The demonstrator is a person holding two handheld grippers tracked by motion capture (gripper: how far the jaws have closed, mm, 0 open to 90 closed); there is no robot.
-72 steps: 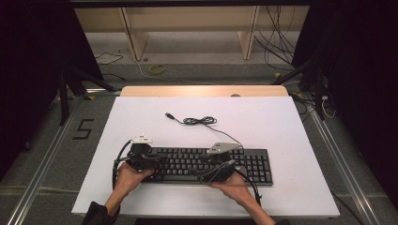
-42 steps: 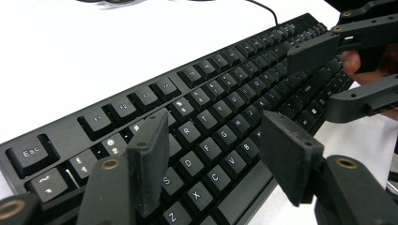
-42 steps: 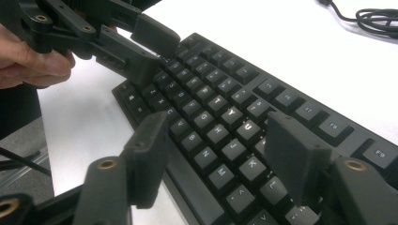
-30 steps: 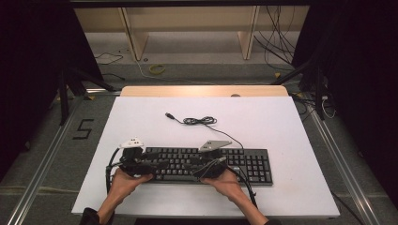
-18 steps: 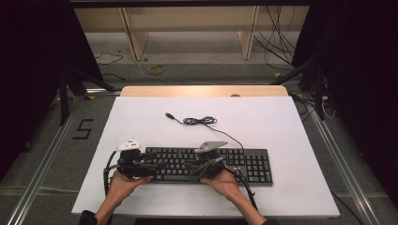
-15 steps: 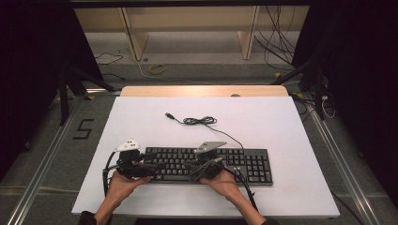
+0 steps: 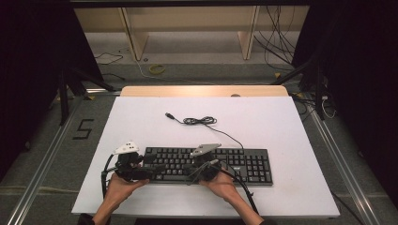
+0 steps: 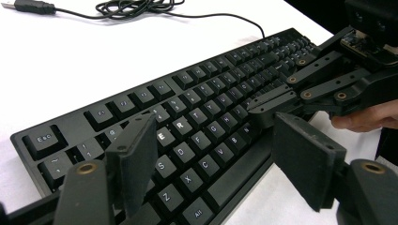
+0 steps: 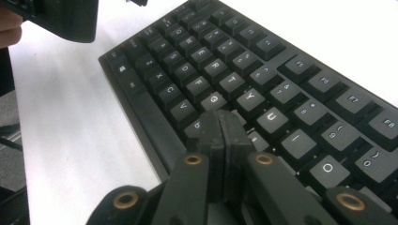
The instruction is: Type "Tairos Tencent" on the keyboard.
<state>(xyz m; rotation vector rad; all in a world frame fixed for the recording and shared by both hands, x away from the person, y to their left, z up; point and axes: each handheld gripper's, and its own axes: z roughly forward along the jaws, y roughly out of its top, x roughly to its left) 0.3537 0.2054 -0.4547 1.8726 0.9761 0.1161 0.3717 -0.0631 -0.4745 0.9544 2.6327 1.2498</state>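
Observation:
A black keyboard [image 7: 234, 164] lies across the near half of the white table [image 7: 281, 126]. My left gripper [image 7: 149, 171] sits at its left end and points right along the keys. In the left gripper view the left gripper [image 8: 220, 159] is open over the lower letter rows, nothing between its pads [image 8: 136, 159]; its jaws have just been opening a little. My right gripper [image 7: 191, 178] hovers over the middle keys, pointing left. It [image 9: 220, 126] is shut with nothing in it, tips just above the keys near G; its jaws have just been closing. Its closed tips [image 8: 272, 105] also show.
The keyboard's cable [image 7: 199, 121] lies coiled behind it, with the loose USB plug [image 7: 170, 115] on the white top. Bare table surface lies behind and to the right. A wooden strip [image 7: 202, 90] edges the far side. Black cables trail from both grippers toward the front edge.
Since the earliest frame both hands have drawn nearer the keyboard's front edge, the left one shifting slightly left. Over the last second they have hardly shifted.

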